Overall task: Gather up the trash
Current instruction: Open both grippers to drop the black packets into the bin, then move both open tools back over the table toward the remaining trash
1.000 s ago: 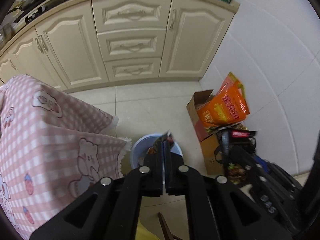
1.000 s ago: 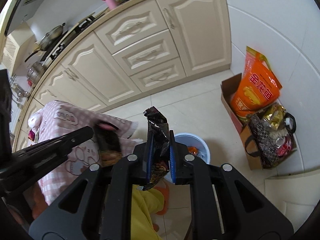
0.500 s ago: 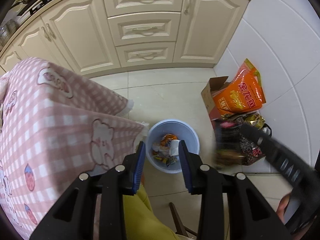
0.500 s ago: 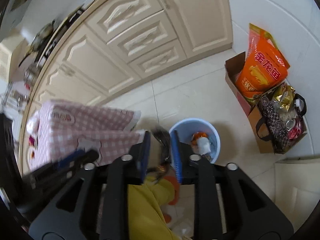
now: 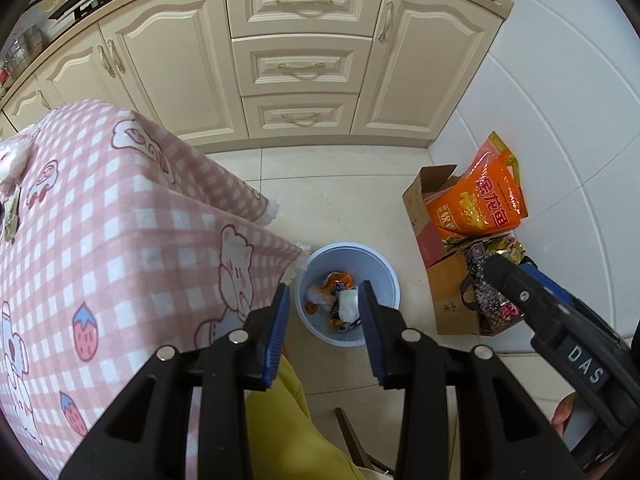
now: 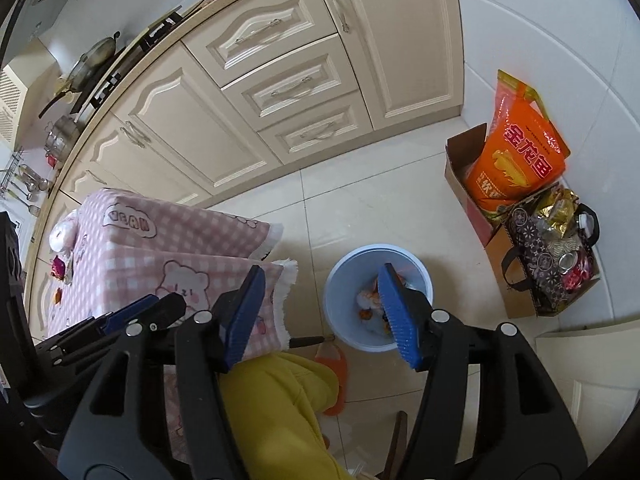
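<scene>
A light blue waste bin point(image 5: 384, 280) stands on the tiled floor by the table corner, with several wrappers and a white tissue point(image 5: 347, 305) inside. It also shows in the right wrist view point(image 6: 340, 280). My left gripper point(image 5: 324, 304) is open and empty, held above the bin. My right gripper point(image 6: 320, 284) is open and empty, above the bin's left side. The right gripper's body shows at the right edge of the left wrist view point(image 5: 560, 336). More trash lies on the pink checked tablecloth point(image 6: 140, 240) at its far left.
Cream kitchen cabinets point(image 5: 300, 68) line the back. A cardboard box with an orange bag point(image 5: 480, 204) and a dark patterned bag point(image 6: 548, 264) stand against the right wall. A yellow trouser leg point(image 6: 280, 400) and an orange slipper point(image 6: 334, 364) are below the grippers.
Both grippers opened. The left one let go of its piece and the right one let go of its dark wrapper over the bin. Both now hang empty above it.
</scene>
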Action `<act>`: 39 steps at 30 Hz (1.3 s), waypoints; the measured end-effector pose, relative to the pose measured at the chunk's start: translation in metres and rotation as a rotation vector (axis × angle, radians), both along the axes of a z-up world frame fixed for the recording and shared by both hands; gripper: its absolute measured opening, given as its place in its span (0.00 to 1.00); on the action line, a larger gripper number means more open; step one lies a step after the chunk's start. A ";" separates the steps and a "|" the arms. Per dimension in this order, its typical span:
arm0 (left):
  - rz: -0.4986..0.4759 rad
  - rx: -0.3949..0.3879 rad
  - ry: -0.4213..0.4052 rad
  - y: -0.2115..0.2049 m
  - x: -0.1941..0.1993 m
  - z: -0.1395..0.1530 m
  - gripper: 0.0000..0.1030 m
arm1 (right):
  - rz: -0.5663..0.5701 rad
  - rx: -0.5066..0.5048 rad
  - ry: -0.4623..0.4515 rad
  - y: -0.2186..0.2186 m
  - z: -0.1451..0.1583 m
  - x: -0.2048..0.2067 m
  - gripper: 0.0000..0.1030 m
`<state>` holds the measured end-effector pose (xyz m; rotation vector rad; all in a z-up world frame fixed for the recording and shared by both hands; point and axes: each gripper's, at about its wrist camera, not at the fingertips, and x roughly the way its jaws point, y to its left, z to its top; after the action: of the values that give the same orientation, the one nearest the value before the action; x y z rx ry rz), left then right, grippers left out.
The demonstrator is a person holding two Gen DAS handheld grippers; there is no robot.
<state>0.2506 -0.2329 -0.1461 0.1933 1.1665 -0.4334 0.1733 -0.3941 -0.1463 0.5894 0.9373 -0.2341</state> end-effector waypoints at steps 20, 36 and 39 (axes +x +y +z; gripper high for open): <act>0.099 -0.094 -0.161 0.086 -0.051 0.066 0.47 | 0.085 -0.071 -0.128 0.077 0.060 -0.026 0.59; 0.398 -0.084 -0.285 0.235 -0.036 0.108 0.62 | 0.356 -0.096 -0.189 0.206 0.090 0.043 0.73; 0.448 -0.073 -0.279 0.266 -0.024 0.110 0.63 | 0.410 -0.110 -0.191 0.231 0.093 0.061 0.74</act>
<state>0.2266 0.0333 -0.0359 -0.0719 0.8839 -0.0487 0.2340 -0.1633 -0.0532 0.3019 0.8338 0.1361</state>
